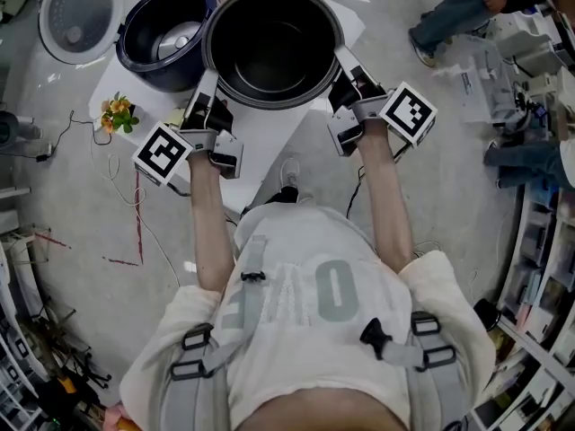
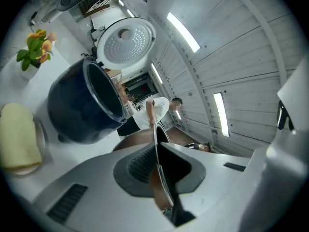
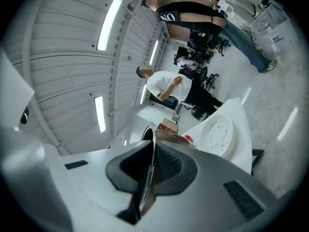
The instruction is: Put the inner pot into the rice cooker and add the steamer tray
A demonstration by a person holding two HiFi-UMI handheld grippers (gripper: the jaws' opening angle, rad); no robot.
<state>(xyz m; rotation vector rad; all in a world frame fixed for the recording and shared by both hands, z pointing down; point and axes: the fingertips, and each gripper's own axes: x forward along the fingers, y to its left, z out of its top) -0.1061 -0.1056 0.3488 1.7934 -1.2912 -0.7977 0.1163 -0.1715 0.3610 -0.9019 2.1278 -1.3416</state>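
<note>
The round dark metal inner pot (image 1: 272,48) with a thin shiny rim hangs between the left gripper (image 1: 208,86) and the right gripper (image 1: 346,77). Both are clamped on its rim, just beside the glossy navy rice cooker (image 1: 162,34).

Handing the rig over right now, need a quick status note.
Grippers: left gripper shut on the inner pot rim, right gripper shut on the opposite rim.
Things: the pot is held up over the table, beside the open, empty rice cooker. A white perforated disc, probably the steamer tray, lies on the table.
Done: pot picked up.
Left: lower it into the cooker, then add the tray.
</note>
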